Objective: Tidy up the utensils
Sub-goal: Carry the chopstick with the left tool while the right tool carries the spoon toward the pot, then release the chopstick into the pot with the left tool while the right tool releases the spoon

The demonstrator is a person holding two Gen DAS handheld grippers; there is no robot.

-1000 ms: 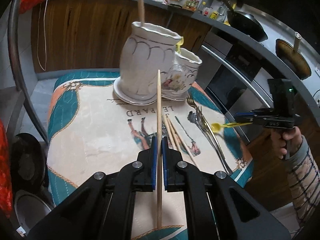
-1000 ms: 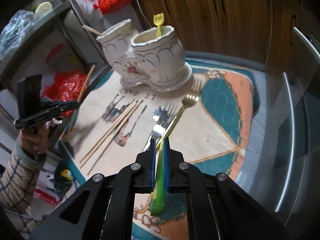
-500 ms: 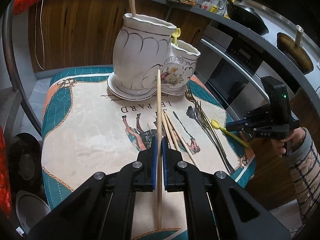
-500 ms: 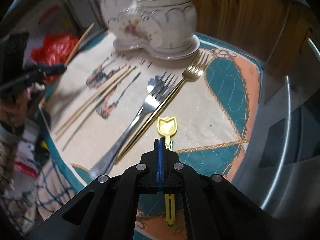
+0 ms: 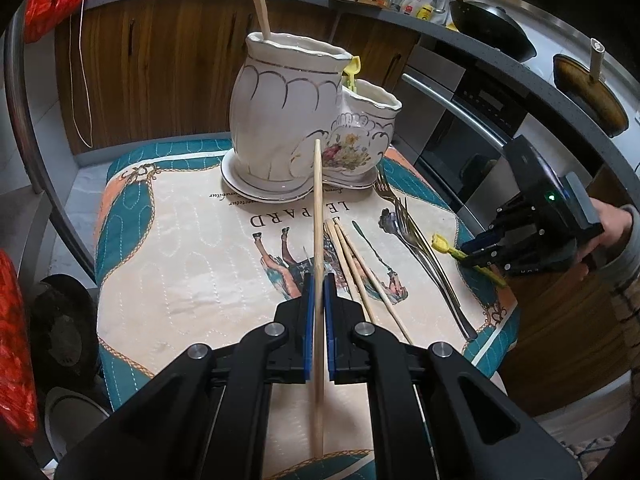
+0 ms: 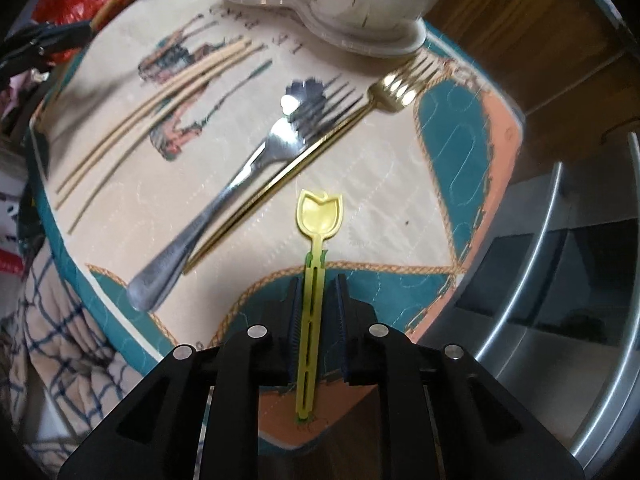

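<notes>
My left gripper is shut on a wooden chopstick that points at the white ceramic holder. One chopstick stands in its tall cup, and a yellow spoon stands in the small cup. Three loose chopsticks and two forks lie on the mat. My right gripper points down at the mat's near edge. Its jaws are opening, with gaps on both sides of the yellow tulip spoon, which lies flat on the mat between them. The silver fork and gold fork lie to its left.
The printed mat covers a small table that ends just under my right gripper. A steel oven front stands to the right of the table. A checkered cloth hangs at the left edge. Wooden cabinets run behind.
My right gripper has tipped downward and sunk to the mat's edge, and its jaws have parted from the yellow spoon. My left gripper has kept still with the chopstick.
</notes>
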